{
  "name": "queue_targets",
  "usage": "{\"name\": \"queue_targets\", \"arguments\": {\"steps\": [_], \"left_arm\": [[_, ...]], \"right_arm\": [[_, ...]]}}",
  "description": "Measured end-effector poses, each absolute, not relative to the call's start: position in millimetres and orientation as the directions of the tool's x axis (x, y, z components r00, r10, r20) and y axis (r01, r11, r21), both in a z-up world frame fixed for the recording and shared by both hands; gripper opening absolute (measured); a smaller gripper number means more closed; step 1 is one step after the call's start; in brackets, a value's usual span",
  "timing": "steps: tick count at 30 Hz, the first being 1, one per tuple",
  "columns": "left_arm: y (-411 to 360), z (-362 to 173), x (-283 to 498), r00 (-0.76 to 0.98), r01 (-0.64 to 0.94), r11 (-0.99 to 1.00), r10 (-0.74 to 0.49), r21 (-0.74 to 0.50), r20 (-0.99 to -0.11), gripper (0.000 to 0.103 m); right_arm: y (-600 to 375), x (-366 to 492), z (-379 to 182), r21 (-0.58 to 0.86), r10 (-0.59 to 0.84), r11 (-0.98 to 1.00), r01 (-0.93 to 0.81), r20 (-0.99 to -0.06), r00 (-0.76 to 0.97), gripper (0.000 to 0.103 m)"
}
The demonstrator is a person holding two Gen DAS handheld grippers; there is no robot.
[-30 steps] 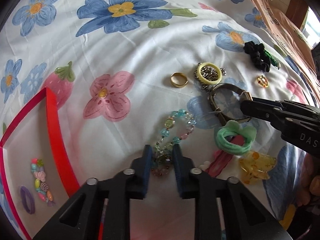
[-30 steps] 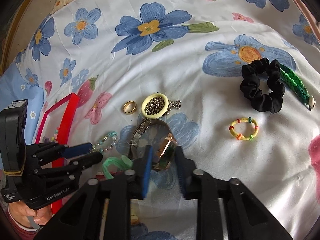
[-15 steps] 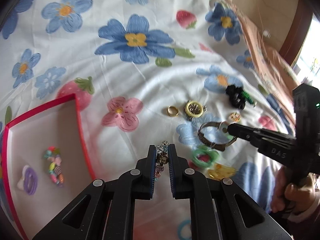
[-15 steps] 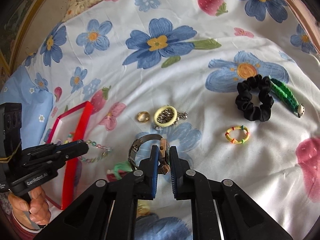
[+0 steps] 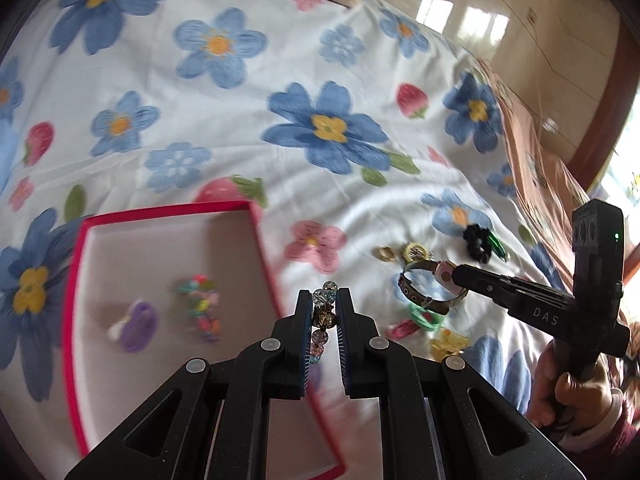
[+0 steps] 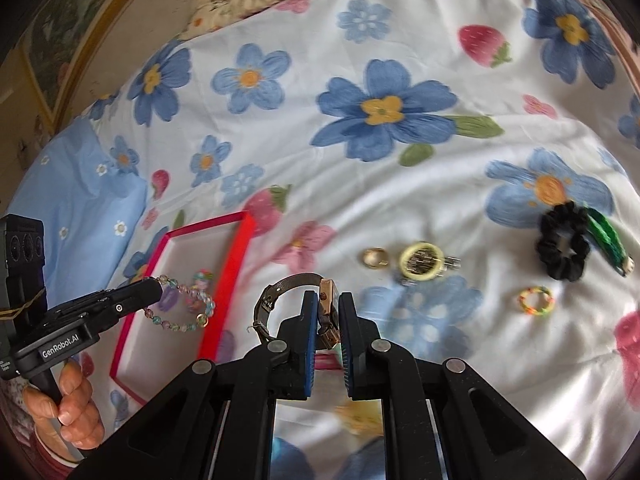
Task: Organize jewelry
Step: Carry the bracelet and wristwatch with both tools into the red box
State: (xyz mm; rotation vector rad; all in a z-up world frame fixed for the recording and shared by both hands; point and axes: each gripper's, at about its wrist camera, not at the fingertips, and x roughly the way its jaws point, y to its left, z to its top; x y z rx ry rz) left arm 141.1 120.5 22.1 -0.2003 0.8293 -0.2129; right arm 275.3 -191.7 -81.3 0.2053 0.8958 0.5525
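White bedsheet w/ blue flowers, pink flowers and strawberries (image 6: 304,184) covered the whole surface. Red-rimmed, white-lined shallow tray (image 5: 168,248) sat on it at left; inside lay a purple hair loop (image 5: 136,326) and a multicoloured bead string (image 5: 202,312), both blurred.

Left gripper (image 5: 325,312) was pinched tight on a pastel glass-bead bracelet (image 6: 180,304), lifted clear of the sheet; in the right wrist view the loop hung over the tray's right part. Right gripper (image 6: 325,316) was pressed onto a rose-gold square-faced wristwatch w/ dark mesh strap (image 6: 326,312), also off the sheet, strap curving out to the left.

Loose on the sheet, right of tray: black fabric scrunchie (image 6: 562,246) touching a green braided band (image 6: 606,236); pale yellow ring around a silver chain (image 6: 420,260); gold band ring (image 6: 374,257) just beside it; small yellow-orange beaded ring (image 6: 536,300) apart, nearer the camera. Green hair tie (image 5: 426,316) and amber clear clip (image 5: 448,342) lay below the held watch.
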Motion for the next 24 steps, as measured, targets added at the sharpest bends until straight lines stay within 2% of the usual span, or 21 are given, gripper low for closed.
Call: {"name": "queue_targets", "arguments": {"steps": [13,24], "left_arm": [[184,26,96,0.691,-0.030,0.961,-0.180,-0.277,-0.700,0.010],[220,6,84,0.667,-0.111,0.941,-0.168,-0.319,-0.726,0.010]], "right_arm": [[-107,258,-74,0.407,0.630,0.757,-0.511,-0.663,0.405,0.010],[-45,243,-81,0.411,0.675,0.687,-0.599,-0.665,0.318,0.010]]}}
